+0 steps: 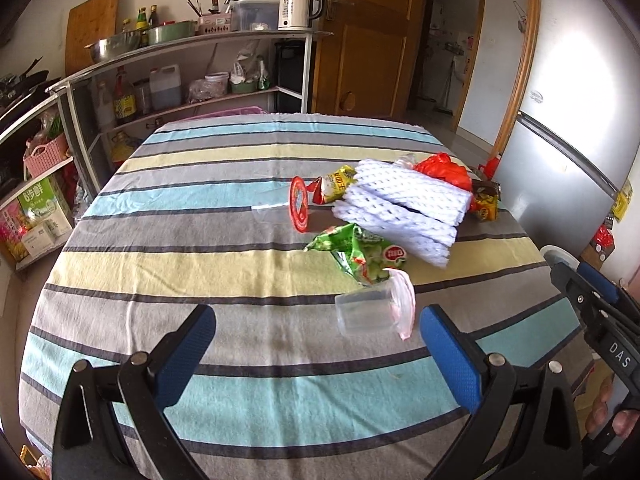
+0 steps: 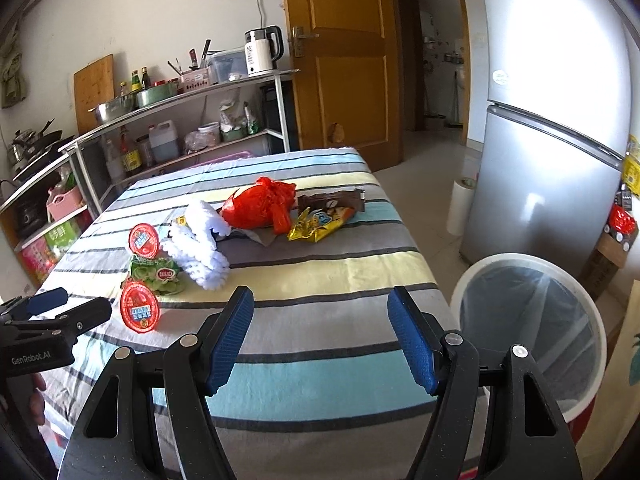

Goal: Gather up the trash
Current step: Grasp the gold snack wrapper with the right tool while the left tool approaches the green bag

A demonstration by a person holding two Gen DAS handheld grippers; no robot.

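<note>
Striped cloth in grey, turquoise and pale yellow covers the worktop [image 1: 248, 272], and the trash lies scattered over its far right part. In the left wrist view the left hand-held gripper [image 1: 318, 354] hangs low over the near edge with its blue-padded jaws spread wide and nothing between them; a clear plastic cup [image 1: 366, 312] with a peeled-back lid lies on its side at about 1 o'clock from it, just ahead of the right finger. Beyond the cup, at 12 o'clock, sits a crumpled green snack wrapper [image 1: 360, 252], then a stack of white foam netting [image 1: 404, 208], with a second clear cup with a red lid [image 1: 298, 204] at 10 o'clock from the netting. A yellow-green packet [image 1: 334, 188] touches the netting's far left end, a red plastic bag [image 1: 444, 170] lies at its far right, and a yellow wrapper [image 1: 486, 202] sits at 3 o'clock of the bag, near the worktop's right edge. In the right wrist view the right hand-held gripper [image 2: 320, 338] also stands wide open and empty above the near right part of the worktop. A white round bin [image 2: 532, 320] with a dark liner stands on the floor at 3 o'clock from it, just beside the worktop. A brown wrapper [image 2: 332, 200] lies behind the yellow one.
</note>
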